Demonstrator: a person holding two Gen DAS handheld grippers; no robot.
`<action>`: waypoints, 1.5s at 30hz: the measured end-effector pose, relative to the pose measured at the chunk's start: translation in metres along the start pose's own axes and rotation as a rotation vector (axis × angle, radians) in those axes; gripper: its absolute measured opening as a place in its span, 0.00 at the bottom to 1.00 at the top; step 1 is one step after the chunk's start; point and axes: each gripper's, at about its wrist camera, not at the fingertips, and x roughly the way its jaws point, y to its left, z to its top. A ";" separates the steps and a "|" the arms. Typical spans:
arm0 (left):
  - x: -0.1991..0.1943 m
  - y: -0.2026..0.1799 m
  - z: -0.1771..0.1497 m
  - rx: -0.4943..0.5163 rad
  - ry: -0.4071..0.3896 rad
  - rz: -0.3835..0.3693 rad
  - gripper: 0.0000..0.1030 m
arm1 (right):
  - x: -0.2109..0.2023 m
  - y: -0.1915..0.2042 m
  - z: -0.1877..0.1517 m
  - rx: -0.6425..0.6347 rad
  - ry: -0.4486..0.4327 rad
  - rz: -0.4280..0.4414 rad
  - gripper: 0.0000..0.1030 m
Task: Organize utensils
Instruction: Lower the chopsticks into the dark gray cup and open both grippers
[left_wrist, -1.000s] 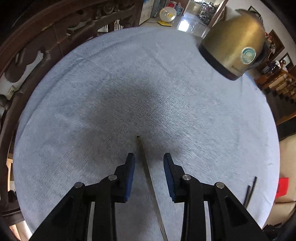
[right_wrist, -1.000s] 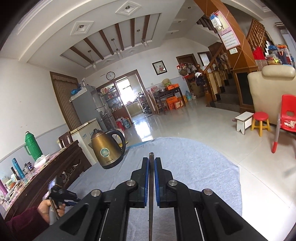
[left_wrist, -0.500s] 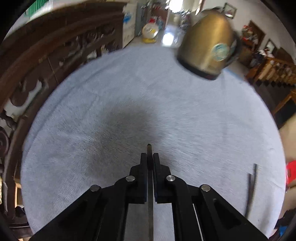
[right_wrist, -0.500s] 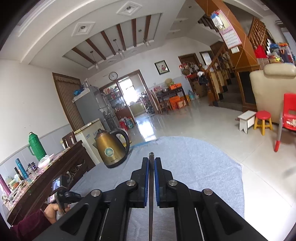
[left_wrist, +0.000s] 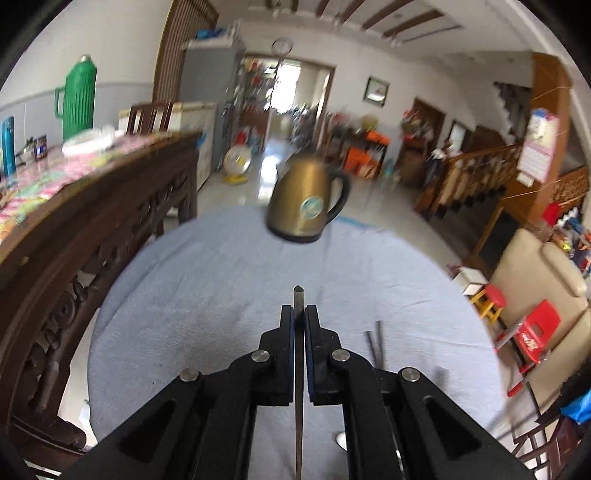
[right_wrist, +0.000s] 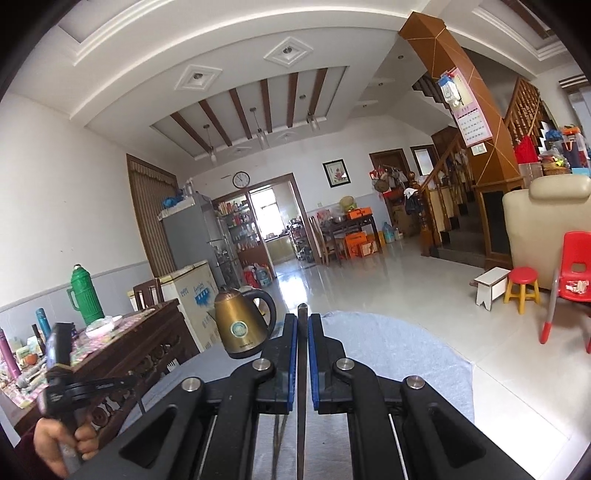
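Utensil (left_wrist: 298, 369): thin, flat, pointed metal

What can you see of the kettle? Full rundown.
The kettle has a brass-gold metallic body, cone-shaped and narrowing to a domed lid, with a black base, a black loop handle and a round teal-and-white sticker on its side. It stands upright near the far edge of the table's grey cloth, handle to the right in both views. Its short spout shows on the left in the right wrist view. Nothing touches it except the cloth. It is blurred in the left view.
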 end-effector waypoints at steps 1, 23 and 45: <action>-0.012 -0.003 -0.001 0.005 -0.016 -0.013 0.05 | -0.005 0.003 0.001 0.003 -0.007 0.005 0.06; -0.146 -0.045 0.000 0.078 -0.251 -0.229 0.05 | -0.044 0.081 -0.013 -0.032 -0.073 0.136 0.06; -0.088 -0.040 -0.049 0.035 0.026 -0.174 0.06 | -0.010 0.058 -0.048 0.012 0.161 0.090 0.12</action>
